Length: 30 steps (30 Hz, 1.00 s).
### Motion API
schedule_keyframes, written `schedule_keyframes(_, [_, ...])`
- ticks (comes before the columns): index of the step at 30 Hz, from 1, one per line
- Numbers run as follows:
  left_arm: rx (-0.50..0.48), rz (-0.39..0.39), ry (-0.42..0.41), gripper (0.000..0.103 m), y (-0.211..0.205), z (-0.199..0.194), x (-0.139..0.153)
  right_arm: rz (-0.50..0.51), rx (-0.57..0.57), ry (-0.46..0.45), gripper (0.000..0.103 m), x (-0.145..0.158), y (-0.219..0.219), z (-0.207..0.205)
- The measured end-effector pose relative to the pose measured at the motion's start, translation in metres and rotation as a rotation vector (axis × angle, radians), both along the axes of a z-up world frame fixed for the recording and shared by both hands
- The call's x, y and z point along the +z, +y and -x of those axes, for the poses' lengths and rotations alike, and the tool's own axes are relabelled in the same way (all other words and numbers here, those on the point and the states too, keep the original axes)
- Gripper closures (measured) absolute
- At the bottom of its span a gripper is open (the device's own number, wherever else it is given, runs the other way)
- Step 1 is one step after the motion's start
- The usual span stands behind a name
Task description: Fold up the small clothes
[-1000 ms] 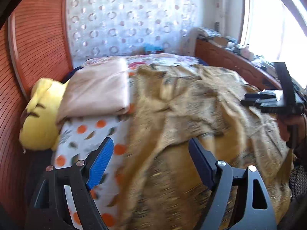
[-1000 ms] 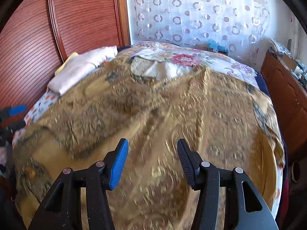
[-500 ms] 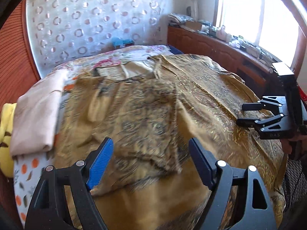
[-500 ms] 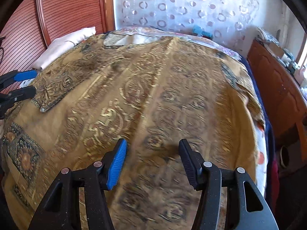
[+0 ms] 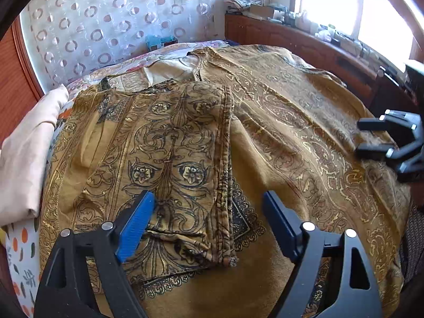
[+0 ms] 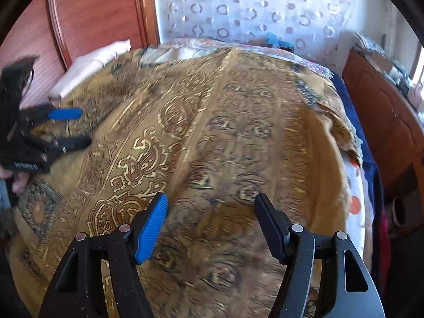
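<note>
Left wrist view: a bed [image 5: 23,254] with a leaf-and-dot printed sheet carries a mustard-gold patterned garment [image 5: 278,132] spread across most of its surface. One panel of the garment [image 5: 169,159] is folded over onto the rest, its stitched edge running toward the camera. A folded beige cloth [image 5: 23,159] lies on the bed at the garment's left edge. A curtain with a ring pattern [image 5: 106,21] hangs behind the bed. A wooden sideboard [image 5: 304,45] loaded with small items stands under a bright window [image 5: 344,5]. The left gripper [image 5: 209,222] hangs over the folded panel with its jaws wide apart and nothing clamped between them. The right gripper [image 5: 376,137] appears at the right edge, over the garment.

Right wrist view: the garment [image 6: 238,132] fills the frame, partly blurred. This view adds a reddish wooden panelled wall [image 6: 92,13] at upper left, a dark blue cover [image 6: 368,159] along the bed's right side and a small blue object [image 6: 278,41] at the far end of the bed. The right gripper [image 6: 212,220] is above flat fabric; its jaws are opening and grasp nothing. The left gripper [image 6: 76,127] shows at the left edge, released, with part of a hand [image 6: 16,180] below it. The window and the folded panel's pattern are legible only in the left wrist view.
</note>
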<state>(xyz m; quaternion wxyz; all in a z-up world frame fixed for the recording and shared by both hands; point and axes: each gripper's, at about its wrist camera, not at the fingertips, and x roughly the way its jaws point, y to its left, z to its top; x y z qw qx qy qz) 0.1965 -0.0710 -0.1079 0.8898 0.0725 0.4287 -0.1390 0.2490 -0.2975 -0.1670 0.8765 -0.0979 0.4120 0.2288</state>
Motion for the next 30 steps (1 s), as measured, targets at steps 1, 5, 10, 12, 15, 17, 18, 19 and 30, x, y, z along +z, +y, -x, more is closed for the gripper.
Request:
schedule_keyframes(1, [0.000,0.002,0.001,0.019,0.000,0.000,0.000,-0.022,-0.015,-0.010,0.033,0.005,-0.010,0.000])
schedule_keyframes(5, [0.001,-0.003,0.003,0.014,-0.001,0.002,-0.001,-0.062,-0.119,-0.042,0.033,0.020,-0.056,-0.003])
schedule_keyframes(10, [0.003,-0.003,0.007,0.013,-0.001,0.001,-0.001,-0.029,-0.239,-0.073,0.033,0.028,-0.107,-0.016])
schedule_keyframes(12, [0.004,-0.007,0.005,0.013,-0.001,0.001,-0.001,-0.018,-0.286,-0.057,0.033,0.025,-0.126,-0.026])
schedule_keyframes(15, [0.006,-0.005,0.007,0.013,-0.001,0.001,-0.001,-0.024,-0.331,-0.014,0.034,0.018,-0.142,-0.047])
schedule_keyframes(17, [0.006,-0.011,0.009,0.013,-0.002,0.001,0.000,-0.050,-0.342,0.024,0.035,0.012,-0.146,-0.061])
schedule_keyframes(18, [0.004,-0.011,0.006,0.013,-0.004,0.001,0.001,-0.059,-0.341,0.035,0.035,0.009,-0.146,-0.066])
schedule_keyframes(19, [-0.001,-0.012,0.000,0.013,-0.006,0.002,0.002,-0.067,-0.340,0.044,0.035,0.009,-0.143,-0.071])
schedule_keyframes(30, [-0.048,0.068,-0.191,0.013,-0.025,0.018,0.061,-0.257,-0.372,0.074,0.090,0.015,-0.159,-0.099])
